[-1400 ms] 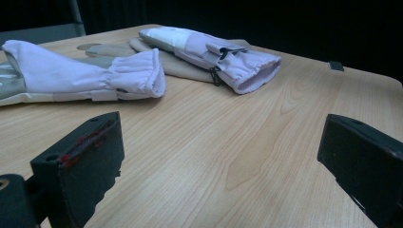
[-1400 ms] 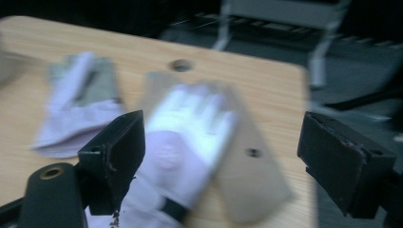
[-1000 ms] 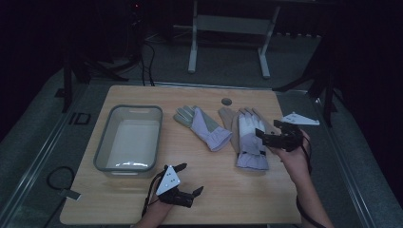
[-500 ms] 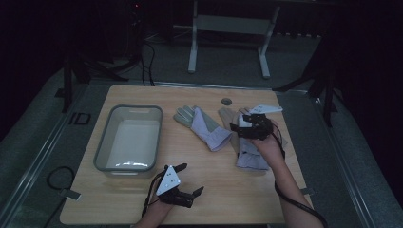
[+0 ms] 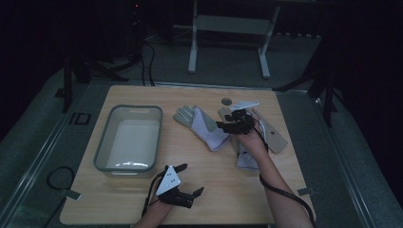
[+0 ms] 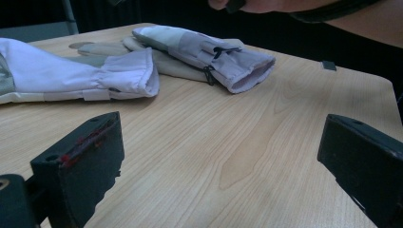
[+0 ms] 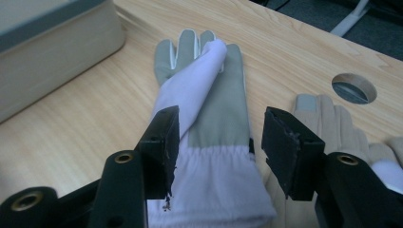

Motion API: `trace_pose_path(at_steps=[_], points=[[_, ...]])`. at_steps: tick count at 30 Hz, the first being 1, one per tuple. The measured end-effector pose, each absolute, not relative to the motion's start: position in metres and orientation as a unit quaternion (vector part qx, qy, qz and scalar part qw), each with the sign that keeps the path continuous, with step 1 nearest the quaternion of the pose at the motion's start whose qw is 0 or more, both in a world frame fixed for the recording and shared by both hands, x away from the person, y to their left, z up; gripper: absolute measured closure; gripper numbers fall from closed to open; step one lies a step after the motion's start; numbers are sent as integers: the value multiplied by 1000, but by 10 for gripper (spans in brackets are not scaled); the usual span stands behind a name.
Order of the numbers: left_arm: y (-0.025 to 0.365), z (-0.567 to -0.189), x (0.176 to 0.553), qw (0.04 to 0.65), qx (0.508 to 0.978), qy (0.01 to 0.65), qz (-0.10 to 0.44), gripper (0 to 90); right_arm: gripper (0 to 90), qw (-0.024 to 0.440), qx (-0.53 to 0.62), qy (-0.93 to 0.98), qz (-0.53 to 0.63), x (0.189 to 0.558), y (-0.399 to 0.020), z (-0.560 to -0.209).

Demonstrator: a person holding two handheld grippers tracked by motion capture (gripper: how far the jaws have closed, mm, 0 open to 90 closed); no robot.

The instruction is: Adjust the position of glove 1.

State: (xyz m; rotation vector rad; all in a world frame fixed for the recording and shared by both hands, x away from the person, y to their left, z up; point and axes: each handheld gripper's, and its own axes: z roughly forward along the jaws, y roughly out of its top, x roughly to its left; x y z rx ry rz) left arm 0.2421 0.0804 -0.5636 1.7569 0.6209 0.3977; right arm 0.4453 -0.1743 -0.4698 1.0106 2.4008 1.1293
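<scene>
Two grey-and-lilac work gloves lie side by side on the wooden table. My right gripper hovers low over the cuff of the left glove, pointing along it toward its fingers. Its jaws have just been closing and stand half open, with the cuff between them and neither pad pressing on it. The right glove lies partly under that hand. Near the front edge my left gripper rests wide open over bare wood, facing both gloves.
A grey plastic bin stands on the left half of the table. A round hole is cut in the tabletop beyond the gloves. The person's right forearm crosses above the right glove. Dark floor surrounds the table.
My right gripper has moved left, from the table's right side to the left glove's cuff, and its jaws have narrowed. The left gripper has stayed put.
</scene>
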Motion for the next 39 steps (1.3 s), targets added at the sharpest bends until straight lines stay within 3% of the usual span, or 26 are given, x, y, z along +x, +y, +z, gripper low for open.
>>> trace_pose_path(at_steps=[13,31,34,36,39], points=[[80,-564,242,583,750,266,166,17,581,150,335,864,344,480,-144,-499],[81,-564,243,584,748,269,163,17,523,120,319,892,296,494,-128,-536],[81,-564,243,584,748,269,162,17,607,117,321,890,302,494,-130,-538],[81,-564,243,584,749,270,162,17,771,116,318,893,298,494,-128,-538],[81,-564,243,584,749,270,162,17,837,119,330,891,288,492,-125,-536]])
